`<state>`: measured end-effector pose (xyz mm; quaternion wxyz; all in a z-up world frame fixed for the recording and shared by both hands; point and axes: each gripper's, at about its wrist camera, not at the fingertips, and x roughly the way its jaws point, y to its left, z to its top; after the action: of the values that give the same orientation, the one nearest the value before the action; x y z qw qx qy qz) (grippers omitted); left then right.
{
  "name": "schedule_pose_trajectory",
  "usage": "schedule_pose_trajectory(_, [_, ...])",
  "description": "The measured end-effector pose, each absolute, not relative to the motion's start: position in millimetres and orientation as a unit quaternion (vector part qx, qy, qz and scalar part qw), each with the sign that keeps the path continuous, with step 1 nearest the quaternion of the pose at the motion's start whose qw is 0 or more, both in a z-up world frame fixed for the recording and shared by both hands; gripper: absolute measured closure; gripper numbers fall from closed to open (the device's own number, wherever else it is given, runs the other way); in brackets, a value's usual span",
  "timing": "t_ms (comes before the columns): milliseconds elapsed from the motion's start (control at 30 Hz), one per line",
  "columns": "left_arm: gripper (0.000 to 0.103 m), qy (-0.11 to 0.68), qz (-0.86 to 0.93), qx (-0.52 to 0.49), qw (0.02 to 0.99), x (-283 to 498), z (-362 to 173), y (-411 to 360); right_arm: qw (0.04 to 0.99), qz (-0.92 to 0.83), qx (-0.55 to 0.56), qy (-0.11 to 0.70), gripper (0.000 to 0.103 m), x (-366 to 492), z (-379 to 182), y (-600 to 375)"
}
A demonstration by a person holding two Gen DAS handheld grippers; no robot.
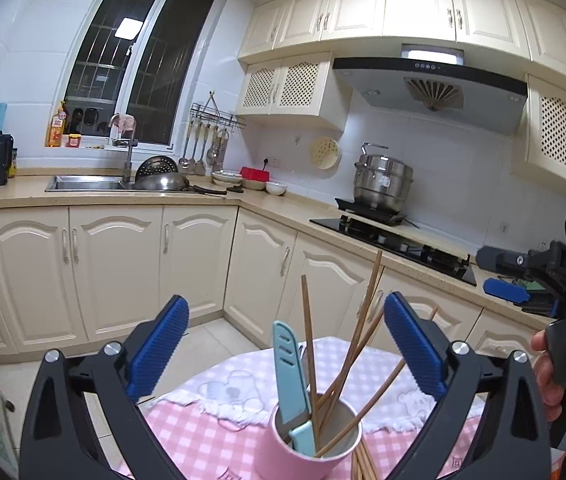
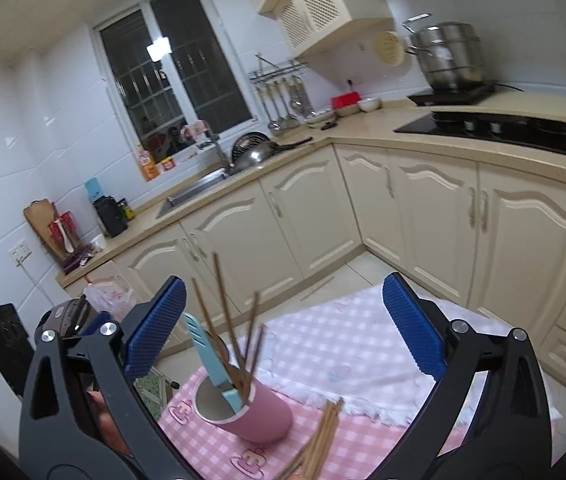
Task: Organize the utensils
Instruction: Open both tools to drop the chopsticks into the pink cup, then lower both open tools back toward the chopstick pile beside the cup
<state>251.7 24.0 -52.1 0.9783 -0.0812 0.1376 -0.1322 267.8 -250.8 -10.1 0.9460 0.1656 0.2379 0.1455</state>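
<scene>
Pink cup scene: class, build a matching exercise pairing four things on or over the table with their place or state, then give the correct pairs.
Things:
1. Light blue knife
2. Loose bundle of chopsticks
3. Pink cup
4. Left gripper

Places or states:
A. Lying on the checked tablecloth beside the cup
B. Jaws open, empty
C. Standing on the tablecloth, holding utensils
D. Standing in the cup among chopsticks

Pairs: 1-D, 2-A, 3-C, 4-B
</scene>
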Motion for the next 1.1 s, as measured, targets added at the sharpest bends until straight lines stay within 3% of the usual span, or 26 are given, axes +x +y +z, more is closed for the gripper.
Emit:
schedule_pose_trajectory(633, [0.007,0.192,-0.153,-0.01,0.969,214,-77,5,0.922,0.109,0.162,0.334,0.006,236,-69,-268])
schedule_pose_trajectory(1100, [0.007,0.278,-0.184,0.038,0.942,212,-135,-23,0.883,0.077,0.101,0.452,0.006,223,-159,-251])
